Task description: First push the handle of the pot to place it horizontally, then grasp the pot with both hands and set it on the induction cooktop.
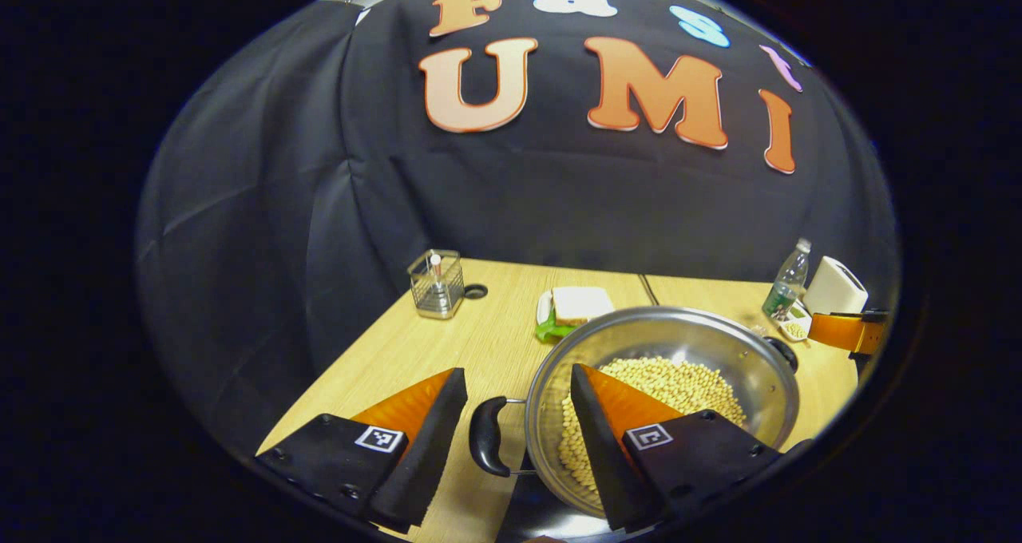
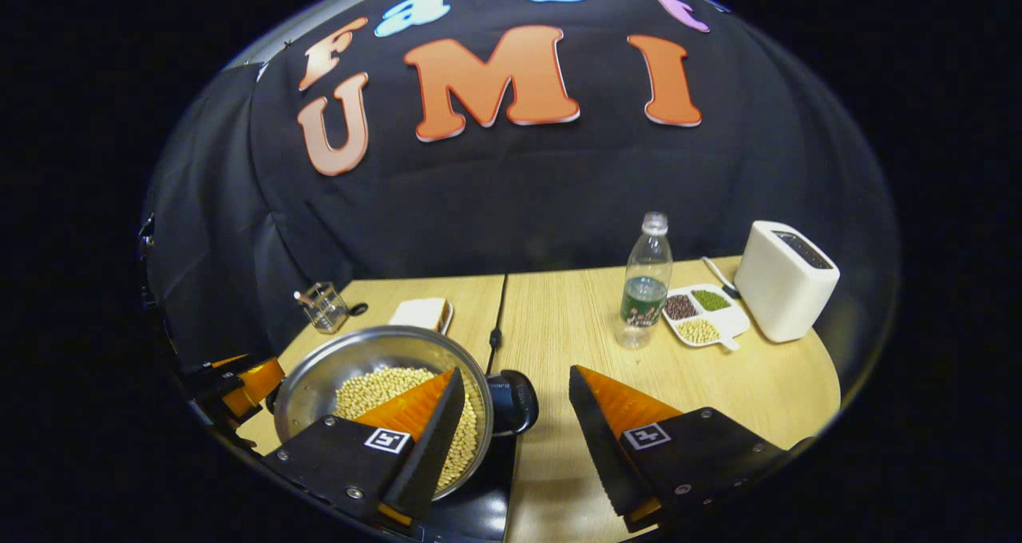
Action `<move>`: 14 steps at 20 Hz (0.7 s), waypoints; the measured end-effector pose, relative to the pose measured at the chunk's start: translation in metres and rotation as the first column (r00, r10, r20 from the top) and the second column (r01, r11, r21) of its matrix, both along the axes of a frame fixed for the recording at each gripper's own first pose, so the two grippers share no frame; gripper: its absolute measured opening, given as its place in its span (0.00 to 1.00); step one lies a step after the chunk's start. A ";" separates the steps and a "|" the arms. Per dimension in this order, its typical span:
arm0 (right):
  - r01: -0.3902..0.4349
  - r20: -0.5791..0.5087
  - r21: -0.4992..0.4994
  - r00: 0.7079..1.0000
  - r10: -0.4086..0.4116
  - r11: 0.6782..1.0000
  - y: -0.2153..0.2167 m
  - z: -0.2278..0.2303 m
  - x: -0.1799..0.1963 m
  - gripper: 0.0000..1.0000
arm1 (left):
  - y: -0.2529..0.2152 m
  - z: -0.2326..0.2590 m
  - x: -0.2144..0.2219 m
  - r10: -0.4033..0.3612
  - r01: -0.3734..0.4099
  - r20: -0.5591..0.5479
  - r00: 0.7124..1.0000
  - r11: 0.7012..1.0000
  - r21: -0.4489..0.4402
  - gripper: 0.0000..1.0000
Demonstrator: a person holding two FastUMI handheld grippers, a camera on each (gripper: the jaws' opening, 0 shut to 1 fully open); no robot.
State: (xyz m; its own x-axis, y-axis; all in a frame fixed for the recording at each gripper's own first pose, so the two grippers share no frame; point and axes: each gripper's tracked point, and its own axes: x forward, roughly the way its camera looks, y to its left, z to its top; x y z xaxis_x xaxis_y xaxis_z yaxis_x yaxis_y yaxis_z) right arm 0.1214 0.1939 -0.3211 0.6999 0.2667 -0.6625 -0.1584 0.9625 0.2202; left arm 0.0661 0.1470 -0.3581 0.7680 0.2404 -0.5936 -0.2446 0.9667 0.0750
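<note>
In the left gripper view the pot, a shiny metal pan filled with pale beans, sits at the lower right of the frame on the wooden table. Its near black handle sticks out toward the lower middle, lying in the gap between the two fingers. The left gripper is released, its jaws spread wide: one finger stands over the table to the left of the handle, the other reaches over the pot's rim above the beans. Neither finger presses on the handle. A dark, glossy surface shows under the pot at the bottom edge; this looks like the cooktop, though little of it is seen. Farther back, a wire basket stands at the middle left, a white block on a green wrapper lies behind the pot, and a bottle and a white toaster stand at the far right.

In the right gripper view the pot lies at the lower left, with its other black handle pointing toward the middle of the frame. The right gripper is also released and wide open, one finger over the beans, the other above bare table, the handle between them and untouched. The black cooktop shows beneath the pot at the bottom. The other gripper shows at the far left edge beside the pot. A bottle, a divided dish of beans and a toaster stand at the right.
</note>
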 end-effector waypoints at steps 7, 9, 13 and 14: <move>0.037 0.342 0.000 0.939 -0.035 0.999 -0.063 0.134 -0.007 0.85 | -0.054 0.143 0.000 -0.077 0.068 0.301 0.950 0.997 0.041 0.86; 0.043 0.402 -0.006 0.915 -0.037 0.999 -0.084 0.166 -0.014 0.86 | -0.070 0.182 -0.006 -0.082 0.073 0.379 0.922 0.997 0.040 0.86; 0.068 0.510 -0.021 0.859 -0.048 0.997 -0.131 0.221 -0.032 0.87 | -0.096 0.248 -0.022 -0.093 0.087 0.489 0.867 0.996 0.035 0.84; 0.072 0.533 -0.024 0.845 -0.048 0.997 -0.141 0.234 -0.037 0.88 | -0.099 0.264 -0.026 -0.095 0.082 0.513 0.853 0.995 0.048 0.90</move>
State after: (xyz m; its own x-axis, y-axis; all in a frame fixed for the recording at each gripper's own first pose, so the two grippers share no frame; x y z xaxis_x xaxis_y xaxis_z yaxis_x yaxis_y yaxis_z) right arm 0.0848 0.0531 -0.0868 0.9618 0.1934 -0.1939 -0.1813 0.9803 0.0789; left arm 0.0397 0.0482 -0.0940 0.9808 0.1655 -0.1028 -0.1679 0.9857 -0.0153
